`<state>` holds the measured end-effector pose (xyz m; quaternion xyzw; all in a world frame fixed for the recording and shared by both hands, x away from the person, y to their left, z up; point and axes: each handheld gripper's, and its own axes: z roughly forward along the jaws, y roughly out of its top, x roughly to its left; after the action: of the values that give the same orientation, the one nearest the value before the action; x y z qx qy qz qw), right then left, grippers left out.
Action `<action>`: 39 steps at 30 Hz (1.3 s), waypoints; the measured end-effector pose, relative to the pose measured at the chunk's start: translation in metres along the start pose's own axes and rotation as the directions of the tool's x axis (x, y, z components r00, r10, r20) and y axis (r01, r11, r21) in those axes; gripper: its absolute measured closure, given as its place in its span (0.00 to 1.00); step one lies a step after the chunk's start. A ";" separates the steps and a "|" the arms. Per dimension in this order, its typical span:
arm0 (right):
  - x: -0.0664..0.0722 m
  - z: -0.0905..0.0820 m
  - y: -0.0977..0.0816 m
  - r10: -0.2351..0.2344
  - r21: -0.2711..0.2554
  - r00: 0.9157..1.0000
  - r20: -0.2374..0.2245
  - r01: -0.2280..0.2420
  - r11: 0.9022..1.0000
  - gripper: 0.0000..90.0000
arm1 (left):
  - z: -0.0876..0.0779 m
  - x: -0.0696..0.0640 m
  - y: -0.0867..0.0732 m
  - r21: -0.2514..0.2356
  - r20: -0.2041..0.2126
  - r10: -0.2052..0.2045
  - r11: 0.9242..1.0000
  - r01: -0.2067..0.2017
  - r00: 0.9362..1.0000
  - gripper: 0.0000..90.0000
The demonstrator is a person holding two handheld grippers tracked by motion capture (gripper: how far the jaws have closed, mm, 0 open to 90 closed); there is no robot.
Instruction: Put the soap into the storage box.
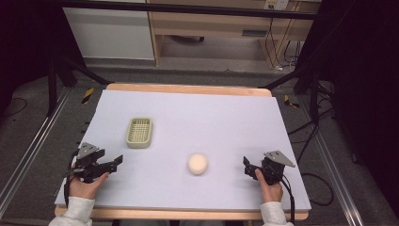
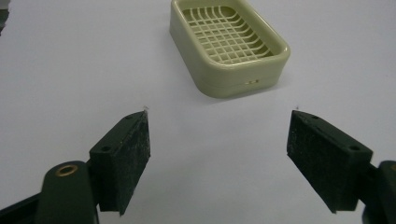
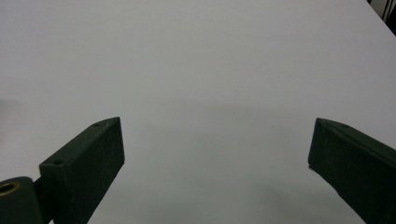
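A pale green soap dish (image 1: pixel 139 132) with a grid floor lies on the left half of the white table top (image 1: pixel 188 113). A round cream soap bar (image 1: pixel 197 164) rests near the middle front. My left gripper (image 1: pixel 115 162) is held at the front left, open, jaws pointing right toward the soap. In the left gripper view the soap dish (image 2: pixel 229 44) lies ahead of the left gripper (image 2: pixel 219 140), whose jaws are spread wide with nothing between them. My right gripper (image 1: pixel 247 165) sits at the front right, open. The right gripper (image 3: pixel 217 154) looks over bare table.
The table top (image 3: pixel 196 56) has wooden edges front and back. Black frame legs, cables and floor rails flank it on both sides. A wooden shelf unit (image 1: pixel 211 23) stands beyond the far edge.
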<state>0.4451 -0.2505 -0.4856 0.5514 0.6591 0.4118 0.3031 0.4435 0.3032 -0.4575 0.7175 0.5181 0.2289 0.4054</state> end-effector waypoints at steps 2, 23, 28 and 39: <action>0.000 0.000 0.000 0.004 -0.004 1.000 0.001 -0.004 1.000 0.04 | 0.000 -0.002 0.001 0.002 0.009 0.005 1.000 -0.005 1.000 0.24; 0.000 0.000 0.000 0.004 -0.003 1.000 0.012 -0.004 1.000 0.04 | -0.003 -0.011 0.007 -0.012 0.033 0.024 1.000 -0.024 0.999 0.24; 0.000 0.000 0.000 0.005 -0.008 1.000 0.012 -0.005 1.000 0.04 | -0.003 -0.018 0.012 -0.023 0.052 0.036 0.999 -0.034 0.998 0.24; -0.001 0.000 0.000 0.009 -0.004 1.000 0.007 -0.009 1.000 0.04 | -0.002 -0.029 0.018 -0.034 0.071 0.057 0.998 -0.055 0.996 0.24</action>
<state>0.4451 -0.2516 -0.4859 0.5552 0.6546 0.4129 0.3045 0.4421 0.2744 -0.4391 0.7329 0.4791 0.2224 0.4289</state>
